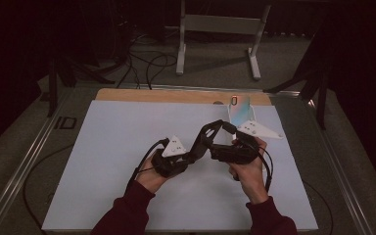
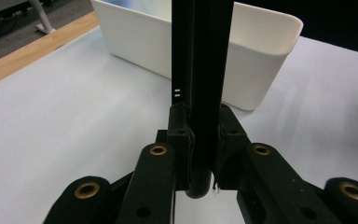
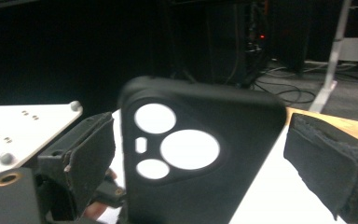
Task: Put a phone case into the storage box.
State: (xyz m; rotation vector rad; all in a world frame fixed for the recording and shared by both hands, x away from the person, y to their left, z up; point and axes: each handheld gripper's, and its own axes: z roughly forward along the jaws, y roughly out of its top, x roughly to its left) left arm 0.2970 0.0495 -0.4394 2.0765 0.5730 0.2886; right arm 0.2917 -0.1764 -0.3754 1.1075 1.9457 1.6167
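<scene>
My left gripper (image 1: 192,152) clamped on thin edge of black phone case (image 3: 200,154), case standing upright between pads (image 2: 182,140). My right gripper (image 1: 214,131) jaws wide apart either side of case, pads (image 3: 324,158) not touching it; case shows 3 round camera cutouts. Both grippers meet mid-table over white mat (image 1: 127,147). White bin (image 2: 261,60) behind case. Phone (image 1: 239,108) lies near far mat edge.

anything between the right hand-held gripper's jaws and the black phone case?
Nothing visible. The phone case sits in the gap of the open right hand-held gripper, pads clear on both sides. The left hand-held gripper is clamped on its edge.
</scene>
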